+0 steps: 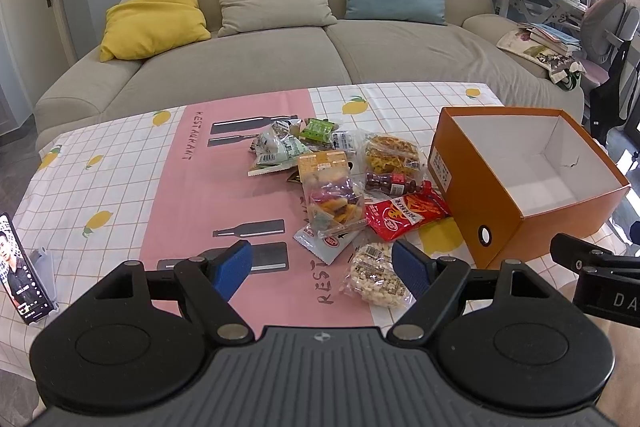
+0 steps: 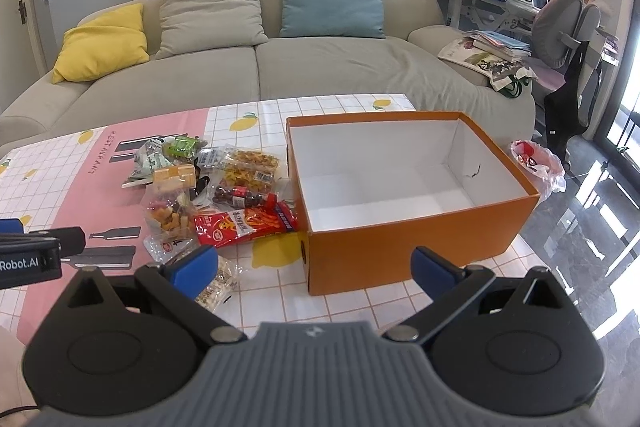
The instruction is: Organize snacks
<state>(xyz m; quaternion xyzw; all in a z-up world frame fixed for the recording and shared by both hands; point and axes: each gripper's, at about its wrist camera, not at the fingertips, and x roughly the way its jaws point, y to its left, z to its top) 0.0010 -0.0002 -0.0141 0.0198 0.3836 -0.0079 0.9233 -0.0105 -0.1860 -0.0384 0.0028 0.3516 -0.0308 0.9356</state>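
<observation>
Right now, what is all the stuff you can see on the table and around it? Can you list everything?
orange box: 1, orange outside, white inside, nothing in it, right part of the table
snack packets: a pile, hard to count, mixed colours, middle of the table left of the box
red packet: 1, red, near edge of the pile beside the box
small bottle: 1, dark with red label, lying in the pile
puffed snack bag: 1, clear with pale pieces, nearest the left gripper
tablecloth: 1, white checks with lemons, pink band
phone: 1, black, propped at the table's left edge
sofa: 1, beige, behind the table
cushions: several; yellow, beige, blue, grey
left gripper: 1, black with blue pads, open
right gripper: 1, same, open
</observation>
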